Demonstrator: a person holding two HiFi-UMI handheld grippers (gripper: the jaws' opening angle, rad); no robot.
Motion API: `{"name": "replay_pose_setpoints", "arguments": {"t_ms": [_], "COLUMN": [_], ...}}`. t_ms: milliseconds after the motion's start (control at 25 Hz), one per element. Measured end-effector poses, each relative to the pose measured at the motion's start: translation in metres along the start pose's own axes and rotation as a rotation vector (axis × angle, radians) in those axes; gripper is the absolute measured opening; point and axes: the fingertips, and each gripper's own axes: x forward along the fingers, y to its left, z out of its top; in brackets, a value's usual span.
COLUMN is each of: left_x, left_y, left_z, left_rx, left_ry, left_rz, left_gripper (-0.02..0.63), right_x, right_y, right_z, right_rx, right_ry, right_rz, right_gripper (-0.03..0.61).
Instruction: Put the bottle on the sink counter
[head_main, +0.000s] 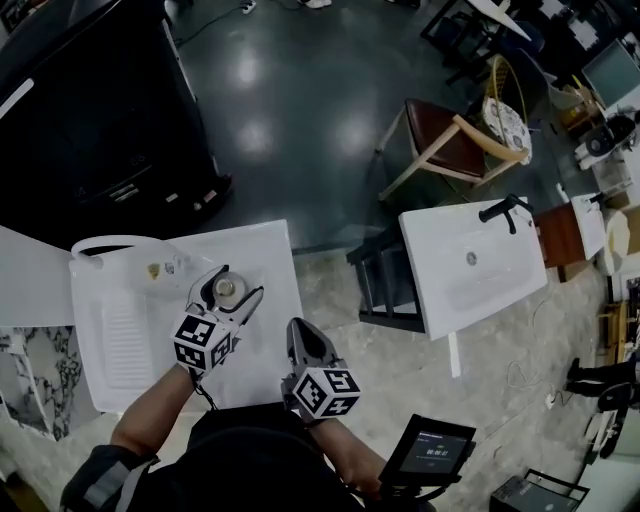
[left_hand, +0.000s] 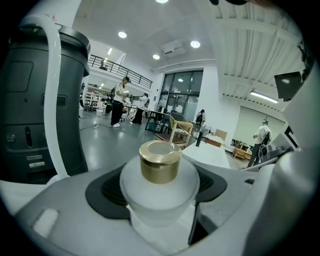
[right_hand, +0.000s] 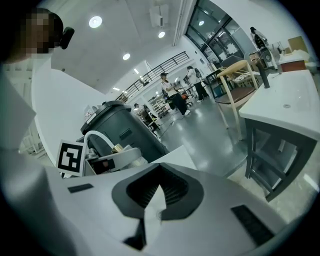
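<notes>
A frosted white bottle with a gold cap (head_main: 228, 289) sits between the jaws of my left gripper (head_main: 236, 283), which is shut on it. The bottle is over the back middle of the white sink counter (head_main: 272, 250); whether its base touches the top is hidden. In the left gripper view the bottle (left_hand: 160, 172) fills the middle, with the dark pads (left_hand: 107, 187) pressed against its body. My right gripper (head_main: 298, 330) is shut and holds nothing, pointing at the counter's front right part. In its own view the right gripper (right_hand: 157, 192) has its jaws closed together.
A ribbed washboard basin (head_main: 120, 340) takes up the counter's left half, with a white curved tube (head_main: 110, 242) at its back. A large dark bin (head_main: 90, 100) stands behind. To the right are a second white sink (head_main: 470, 265) with a black faucet (head_main: 505, 210) and a wooden chair (head_main: 450, 140).
</notes>
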Motion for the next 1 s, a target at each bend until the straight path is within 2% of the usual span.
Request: {"name": "replay_pose_setpoints", "arguments": {"t_ms": [640,1000], "left_x": [0.089,0.118], "left_y": [0.068,0.078], "left_z": [-0.016,-0.035], "left_rx": [-0.027,0.038], "left_ry": [0.027,0.068], "left_rz": [0.047,0.065], "left_gripper": [0.344,0.344], "right_x": [0.039,0.041], "right_y": [-0.025,-0.036], "right_z": [-0.021,-0.028], "right_rx": [0.041,0.043], "right_ry": [0.072,0.094], "right_rz": [-0.069,-0.103], "right_gripper": [-0.005,-0.005]}}
